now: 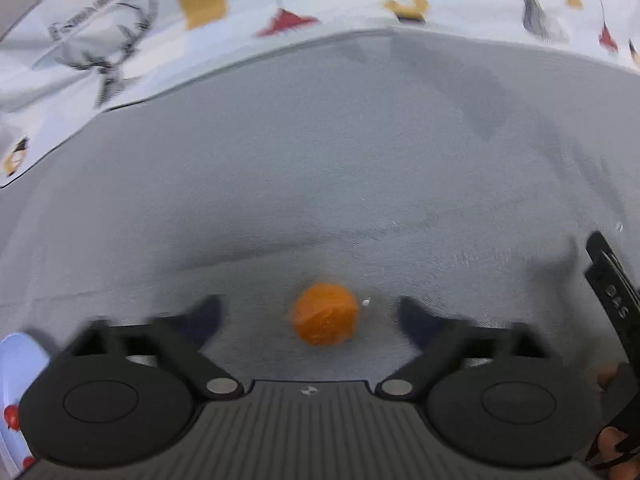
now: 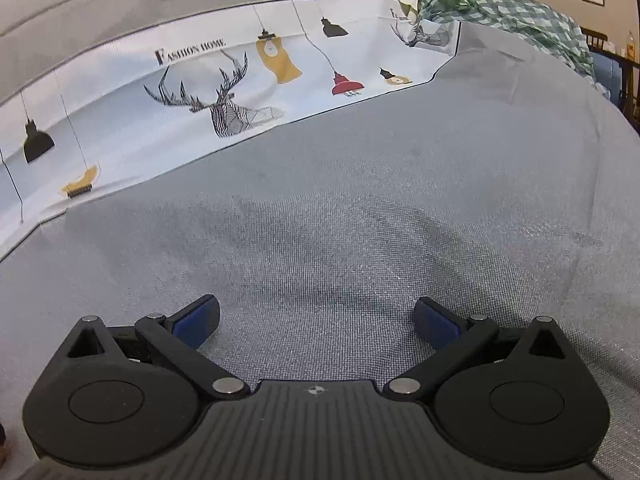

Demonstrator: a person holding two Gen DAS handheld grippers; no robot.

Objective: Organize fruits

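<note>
A small orange fruit (image 1: 325, 313) lies on the grey fabric surface (image 1: 320, 160) in the left wrist view. My left gripper (image 1: 312, 314) is open, its two fingers wide apart on either side of the fruit, not touching it. The view is blurred. My right gripper (image 2: 316, 320) is open and empty over the grey fabric (image 2: 340, 200); no fruit shows in the right wrist view.
A white plate with red spots (image 1: 16, 392) peeks in at the lower left. A white printed cloth with deer and lamps (image 2: 208, 92) lies behind. A green checked cloth (image 2: 512, 16) is at the far right. Part of the other gripper (image 1: 612, 292) shows at the right edge.
</note>
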